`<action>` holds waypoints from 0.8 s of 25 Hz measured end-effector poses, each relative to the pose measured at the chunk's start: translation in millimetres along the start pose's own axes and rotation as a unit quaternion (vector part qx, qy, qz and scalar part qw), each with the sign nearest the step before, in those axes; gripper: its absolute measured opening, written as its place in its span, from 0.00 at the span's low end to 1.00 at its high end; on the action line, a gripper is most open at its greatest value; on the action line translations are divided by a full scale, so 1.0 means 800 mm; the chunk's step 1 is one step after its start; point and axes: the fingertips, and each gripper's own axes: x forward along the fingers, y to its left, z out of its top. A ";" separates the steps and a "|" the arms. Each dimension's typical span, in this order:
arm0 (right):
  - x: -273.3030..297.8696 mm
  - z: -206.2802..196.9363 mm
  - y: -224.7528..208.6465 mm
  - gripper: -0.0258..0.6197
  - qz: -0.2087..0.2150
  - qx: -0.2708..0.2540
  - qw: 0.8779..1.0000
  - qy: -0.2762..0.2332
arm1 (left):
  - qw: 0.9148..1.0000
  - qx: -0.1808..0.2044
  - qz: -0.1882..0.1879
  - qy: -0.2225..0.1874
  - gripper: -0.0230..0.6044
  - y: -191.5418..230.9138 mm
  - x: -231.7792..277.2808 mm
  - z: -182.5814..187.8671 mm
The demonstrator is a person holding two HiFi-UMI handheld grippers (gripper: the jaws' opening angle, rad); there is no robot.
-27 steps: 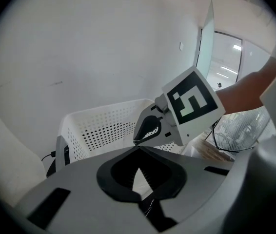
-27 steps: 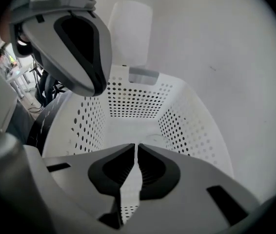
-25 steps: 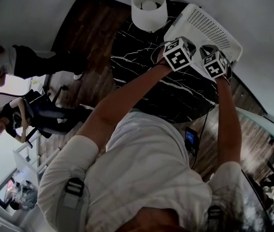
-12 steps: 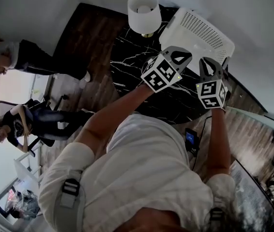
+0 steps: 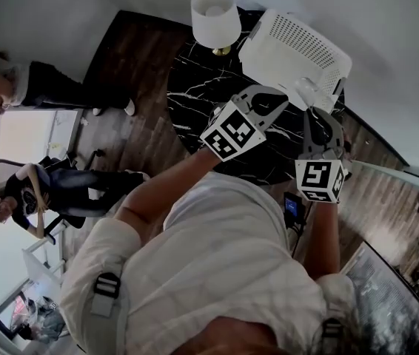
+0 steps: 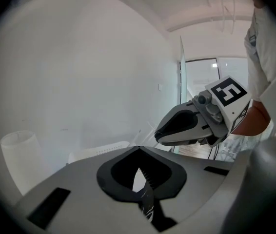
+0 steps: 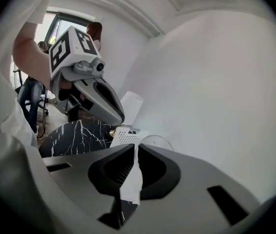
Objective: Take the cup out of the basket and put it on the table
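Right gripper view shows my right tool clenched on the clear cup. A pale strip of the cup's wall is pinched between the jaws, and its rim arcs just past their tips. Beyond the tips and lower down, the white basket stands on the black marble tabletop, with a white lamp behind it.

In the head view the cup hangs at the tip of my right tool, held in the air at the near edge of the basket. My left tool is just to the left of the right one, apart from it and also raised over the tabletop.

In the left gripper view, the left tool has its jaws drawn together with nothing gripped. Only a thin wedge of wall and marble shows between them.
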 end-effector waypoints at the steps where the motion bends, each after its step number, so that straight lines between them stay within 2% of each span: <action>1: -0.002 0.000 0.001 0.08 0.000 0.000 1.000 0.000 | 1.000 0.000 -0.001 0.000 0.05 -0.003 0.000 -0.001; 5: -0.007 0.003 0.009 0.08 0.003 -0.005 1.000 0.000 | 1.000 -0.001 0.002 0.001 0.05 -0.010 -0.008 -0.004; 10: -0.002 0.017 0.029 0.08 0.023 -0.019 0.999 -0.012 | 1.000 -0.013 0.024 0.004 0.05 -0.001 -0.028 -0.017; 15: 0.017 0.044 0.067 0.08 0.068 -0.041 0.996 -0.037 | 0.997 -0.033 0.067 0.010 0.05 0.017 -0.063 -0.036; 20: 0.037 0.078 0.119 0.08 0.121 -0.070 0.988 -0.062 | 0.991 -0.061 0.117 0.018 0.05 0.039 -0.116 -0.064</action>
